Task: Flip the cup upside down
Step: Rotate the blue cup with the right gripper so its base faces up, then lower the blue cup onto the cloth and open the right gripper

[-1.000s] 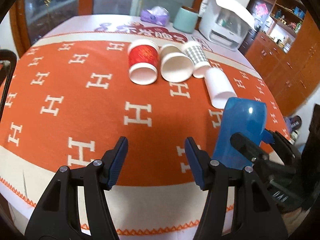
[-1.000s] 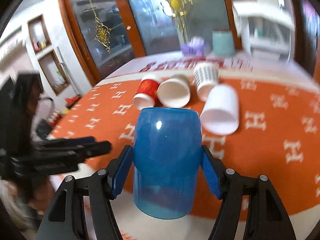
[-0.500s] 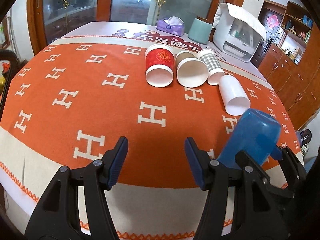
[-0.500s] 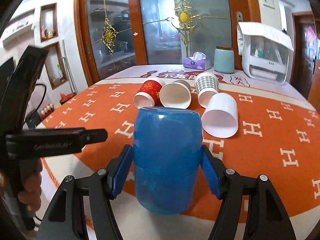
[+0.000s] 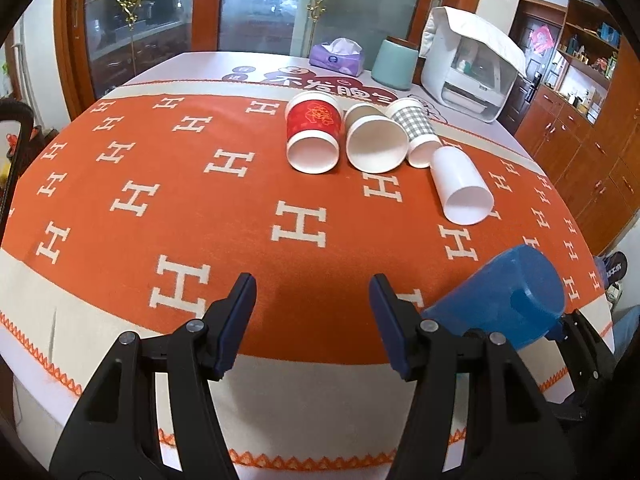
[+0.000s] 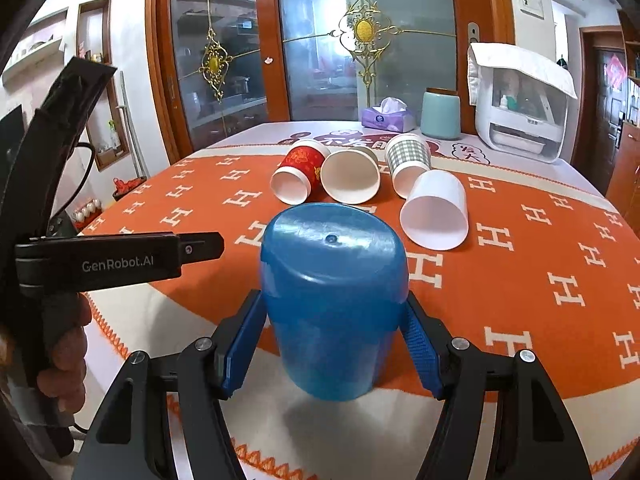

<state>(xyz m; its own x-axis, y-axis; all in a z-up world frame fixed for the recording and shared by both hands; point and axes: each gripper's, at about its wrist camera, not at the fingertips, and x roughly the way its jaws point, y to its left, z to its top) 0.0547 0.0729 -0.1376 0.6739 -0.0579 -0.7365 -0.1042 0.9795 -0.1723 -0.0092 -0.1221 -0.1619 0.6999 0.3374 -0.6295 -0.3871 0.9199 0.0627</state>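
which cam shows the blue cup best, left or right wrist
Right wrist: the blue cup fills the centre, base uppermost, clamped between the right gripper fingers. Left wrist catches it only at the lower right edge, tilted and partly hidden.

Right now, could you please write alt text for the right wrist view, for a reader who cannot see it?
The right tool grips a blue cup, closed base up, above the near edge of an orange cloth with white H marks. Behind it four paper cups lie on their sides; the left tool is at the left.
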